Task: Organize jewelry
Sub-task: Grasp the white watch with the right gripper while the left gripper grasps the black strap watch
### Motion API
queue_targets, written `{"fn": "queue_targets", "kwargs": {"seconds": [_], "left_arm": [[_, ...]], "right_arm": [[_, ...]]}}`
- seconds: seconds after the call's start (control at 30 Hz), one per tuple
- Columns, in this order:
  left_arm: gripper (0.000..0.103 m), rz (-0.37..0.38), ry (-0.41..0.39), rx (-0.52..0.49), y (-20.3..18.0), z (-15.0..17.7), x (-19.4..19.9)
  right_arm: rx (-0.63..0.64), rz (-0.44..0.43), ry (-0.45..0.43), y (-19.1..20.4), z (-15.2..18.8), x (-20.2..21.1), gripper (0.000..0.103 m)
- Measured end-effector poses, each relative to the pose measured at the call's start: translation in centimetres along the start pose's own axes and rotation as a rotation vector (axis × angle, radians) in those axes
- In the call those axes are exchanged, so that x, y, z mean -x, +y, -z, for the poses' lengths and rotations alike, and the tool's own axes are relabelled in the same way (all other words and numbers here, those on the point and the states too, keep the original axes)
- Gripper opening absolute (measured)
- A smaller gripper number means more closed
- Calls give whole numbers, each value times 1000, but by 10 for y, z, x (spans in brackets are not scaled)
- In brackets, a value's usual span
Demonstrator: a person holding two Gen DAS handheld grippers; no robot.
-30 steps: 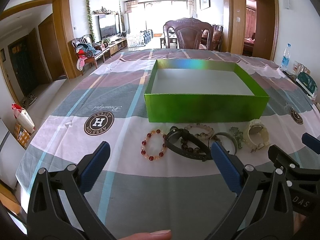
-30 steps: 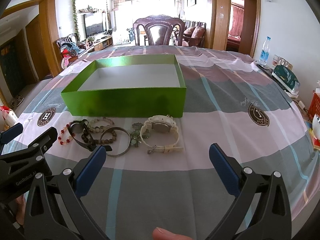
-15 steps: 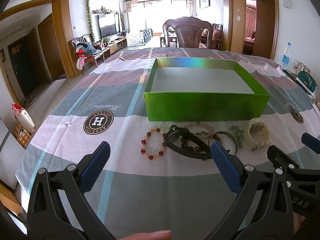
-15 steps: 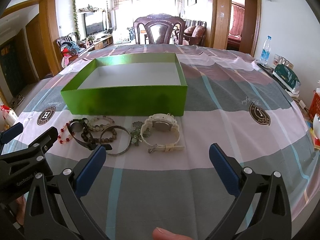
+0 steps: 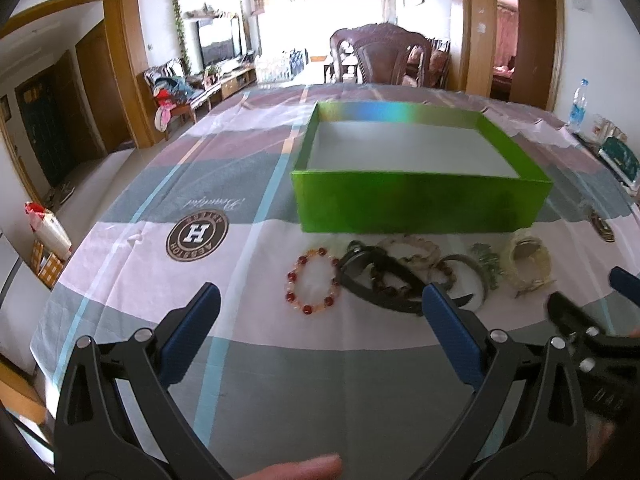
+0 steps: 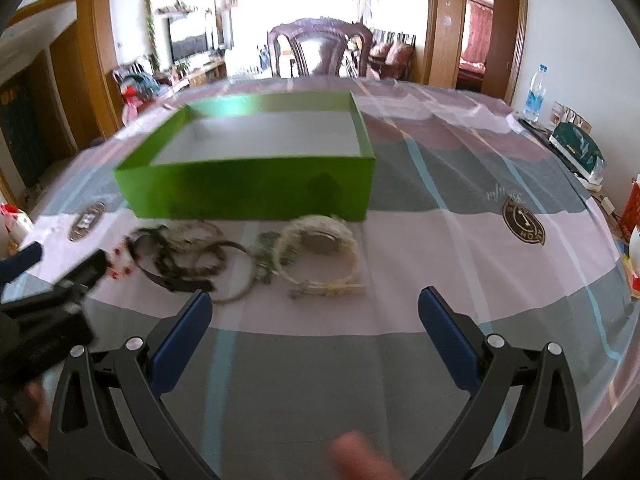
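An empty green box [image 5: 420, 204] [image 6: 256, 190] stands on the table. In front of it lies a row of jewelry: a red bead bracelet [image 5: 313, 286], a black watch [image 5: 380, 278] [image 6: 168, 264], a pale bead bracelet [image 5: 412, 245], a metal bangle [image 5: 466, 276] [image 6: 236, 276], a green piece [image 5: 486, 260] and a cream watch [image 5: 526, 258] [image 6: 320, 254]. My left gripper [image 5: 316, 312] is open just short of the red bracelet. My right gripper [image 6: 314, 312] is open just short of the cream watch.
A patterned cloth [image 5: 192, 216] covers the table. A water bottle [image 6: 535, 92] and a green packet [image 6: 576, 148] sit at the far right edge. A wooden chair [image 6: 320, 52] stands behind the table. The left gripper's body [image 6: 44, 312] is at the right wrist view's left.
Both grippers have moved forward toward the jewelry row, which now looks larger and closer. Both stay open. The jewelry and the box have not moved.
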State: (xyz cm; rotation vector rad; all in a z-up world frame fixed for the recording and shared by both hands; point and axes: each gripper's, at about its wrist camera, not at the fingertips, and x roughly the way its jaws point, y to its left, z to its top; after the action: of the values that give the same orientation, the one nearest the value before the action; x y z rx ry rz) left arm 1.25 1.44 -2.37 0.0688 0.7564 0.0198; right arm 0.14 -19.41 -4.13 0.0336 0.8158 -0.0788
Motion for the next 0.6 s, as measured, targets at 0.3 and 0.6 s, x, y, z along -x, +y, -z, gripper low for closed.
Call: {"fn": "queue_targets", "kwargs": {"seconds": [0.3, 0.6], "left_arm": [[81, 16, 149, 2, 17, -9, -34], [64, 72, 220, -22, 4, -26, -60]], "right_arm": [[-60, 59, 97, -51, -4, -21, 96], [-18, -28, 110, -28, -32, -47, 62]]}}
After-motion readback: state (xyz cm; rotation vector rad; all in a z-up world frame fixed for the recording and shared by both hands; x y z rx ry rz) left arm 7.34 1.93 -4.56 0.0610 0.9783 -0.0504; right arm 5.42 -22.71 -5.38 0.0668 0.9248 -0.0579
